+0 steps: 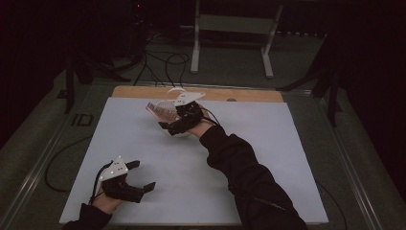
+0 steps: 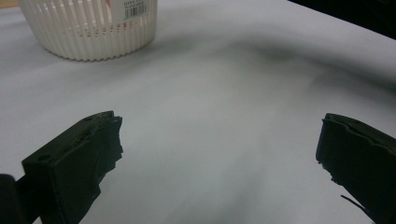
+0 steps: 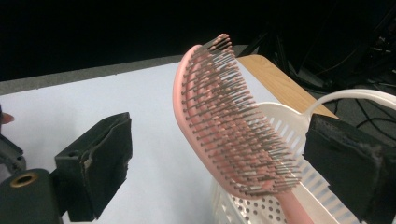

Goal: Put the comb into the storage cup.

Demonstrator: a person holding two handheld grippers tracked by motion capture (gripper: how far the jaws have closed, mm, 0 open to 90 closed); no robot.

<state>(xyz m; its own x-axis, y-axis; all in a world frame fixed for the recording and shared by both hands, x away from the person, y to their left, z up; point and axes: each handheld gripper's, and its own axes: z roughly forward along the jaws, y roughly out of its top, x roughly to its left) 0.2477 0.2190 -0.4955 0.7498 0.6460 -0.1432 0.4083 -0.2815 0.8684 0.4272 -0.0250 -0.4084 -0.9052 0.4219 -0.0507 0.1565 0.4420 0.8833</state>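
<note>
right gripper view, pink hairbrush standing in white basket, jaws apart

The left gripper rests at the near left, jaws spread wide, held by a hand at the near edge. The right gripper reaches far toward the centre, jaws wide apart, its dark-sleeved forearm stretched diagonally.

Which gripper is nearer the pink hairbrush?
Right. The right gripper is at the pink hairbrush standing in the white basket, jaws open around it; the left gripper waits at the table's near edge.
</note>
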